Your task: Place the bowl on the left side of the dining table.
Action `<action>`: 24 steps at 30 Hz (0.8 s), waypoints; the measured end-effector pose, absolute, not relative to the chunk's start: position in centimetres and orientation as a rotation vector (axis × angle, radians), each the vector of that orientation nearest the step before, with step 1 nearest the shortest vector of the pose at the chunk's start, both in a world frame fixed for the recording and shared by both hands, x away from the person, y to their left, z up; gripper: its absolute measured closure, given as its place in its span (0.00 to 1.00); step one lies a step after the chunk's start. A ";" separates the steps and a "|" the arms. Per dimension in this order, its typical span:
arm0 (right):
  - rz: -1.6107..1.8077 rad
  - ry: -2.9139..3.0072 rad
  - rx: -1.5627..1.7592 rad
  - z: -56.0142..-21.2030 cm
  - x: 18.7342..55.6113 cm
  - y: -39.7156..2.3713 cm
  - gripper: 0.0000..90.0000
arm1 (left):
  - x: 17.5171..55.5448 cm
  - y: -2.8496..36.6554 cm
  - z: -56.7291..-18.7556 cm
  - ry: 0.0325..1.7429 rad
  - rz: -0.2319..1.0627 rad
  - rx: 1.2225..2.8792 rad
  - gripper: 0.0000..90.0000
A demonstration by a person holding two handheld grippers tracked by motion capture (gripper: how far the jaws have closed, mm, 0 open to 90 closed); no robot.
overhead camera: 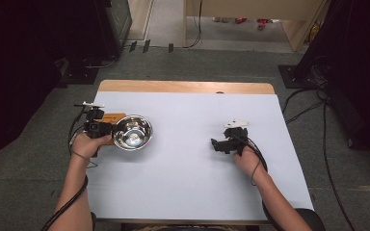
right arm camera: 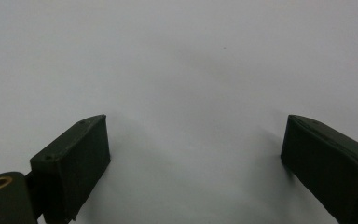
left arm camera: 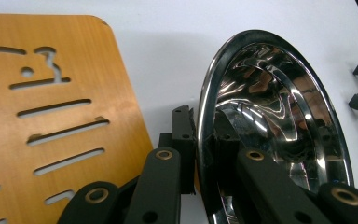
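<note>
While the person keeps both hands low over the table, it breaks down like this:

Left claw: the left gripper (overhead camera: 110,129) is clamped on the near rim of the steel bowl (overhead camera: 133,132). From the left gripper view, one jaw sits outside the rim and the other inside the bowl (left arm camera: 279,112), so it's pinching the wall, closed right down on it.

Bowl spot: straight ahead of that claw and touching it, with a wooden board (left arm camera: 51,107) with cut-out slots just off to the claw's side. From the high view, the board (overhead camera: 112,116) pokes out behind the gripper. Can't tell if the bowl is resting on the sheet or just lifted.

Right claw: the right gripper (overhead camera: 218,144) is wide open, nothing between the jaws, just white table cover (right arm camera: 182,70) ahead of it. It's well apart from the bowl, pointing toward it.

Step in hand: looks like the grab is done and the bowl is about to be carried or repositioned.

Next move: probably a lift. A rim pinch on a shiny bowl can slip or tilt, so it calls for a slow, level wrist.
</note>
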State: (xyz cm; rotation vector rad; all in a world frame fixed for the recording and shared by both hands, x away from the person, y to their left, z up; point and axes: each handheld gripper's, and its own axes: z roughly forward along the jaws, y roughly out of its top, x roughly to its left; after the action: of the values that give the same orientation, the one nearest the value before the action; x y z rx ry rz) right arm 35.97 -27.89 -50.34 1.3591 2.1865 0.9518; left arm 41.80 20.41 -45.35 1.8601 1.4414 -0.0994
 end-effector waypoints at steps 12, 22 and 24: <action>0.952 2.186 1.359 -50.3 36.0 -27.9 0.08 | 42.0 21.7 -45.4 1.477 -0.067 1.840 0.94; 0.951 2.184 1.358 -50.3 36.0 -27.9 0.08 | 42.2 22.8 -45.4 1.501 -0.054 1.814 0.94; 0.951 2.184 1.357 -50.3 36.0 -27.9 0.08 | 42.3 23.0 -45.5 1.509 -0.056 1.810 0.94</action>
State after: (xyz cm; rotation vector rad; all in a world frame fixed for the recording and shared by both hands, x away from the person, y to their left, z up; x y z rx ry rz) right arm 35.97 -27.89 -50.35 1.3572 2.1845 0.9511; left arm 42.27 22.99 -45.48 1.8096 1.5092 -0.0556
